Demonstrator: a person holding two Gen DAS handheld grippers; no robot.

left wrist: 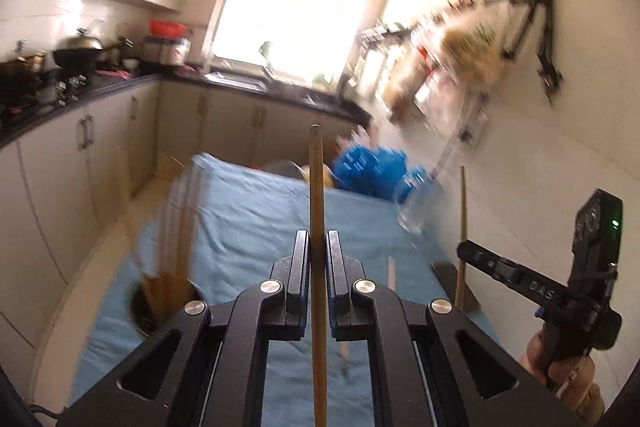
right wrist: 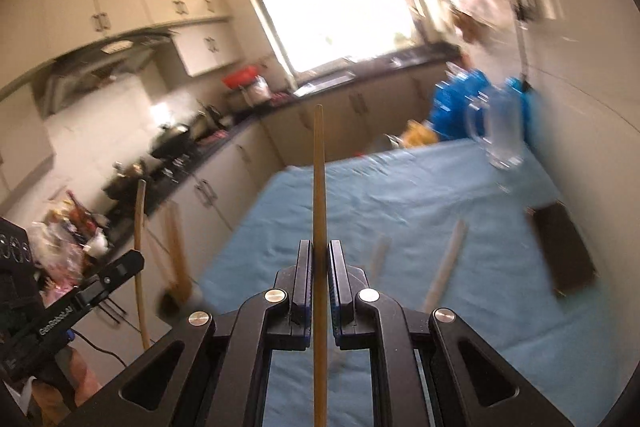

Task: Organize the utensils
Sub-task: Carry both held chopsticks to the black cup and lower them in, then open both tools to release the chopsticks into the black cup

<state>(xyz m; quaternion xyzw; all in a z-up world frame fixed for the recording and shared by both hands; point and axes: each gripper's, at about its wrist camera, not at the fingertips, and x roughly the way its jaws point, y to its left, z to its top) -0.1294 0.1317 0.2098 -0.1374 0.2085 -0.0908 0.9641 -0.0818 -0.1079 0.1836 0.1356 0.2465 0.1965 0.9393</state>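
Gripping one wooden chopstick each, both tools hang above the table point(left wrist: 248, 211), which is covered with a light blue cloth. The left gripper point(left wrist: 318, 267) has its jaws closed narrow on a chopstick point(left wrist: 316, 187) that stands upright between the pads, its tip rising well above them and its lower end running down out of view. The right gripper point(right wrist: 319, 275) clamps a second chopstick point(right wrist: 319, 179) in the same way, upright and centred between the jaws. From the left wrist view the right tool shows over the table's right edge, with its stick standing straight up beside the wall. A dark holder point(left wrist: 166, 301) sits near the front left corner of the table with several chopsticks already standing in it, leaning and blurred. Two more loose chopsticks point(right wrist: 444, 273) lie flat on the cloth nearer the right side, apart from each other. A dark flat board point(right wrist: 564, 247) lies by the right edge, and a clear glass pitcher point(right wrist: 502, 135) stands toward the far right corner, with a blue bag point(left wrist: 372, 167) behind it. Much of the scene is smeared by motion blur.
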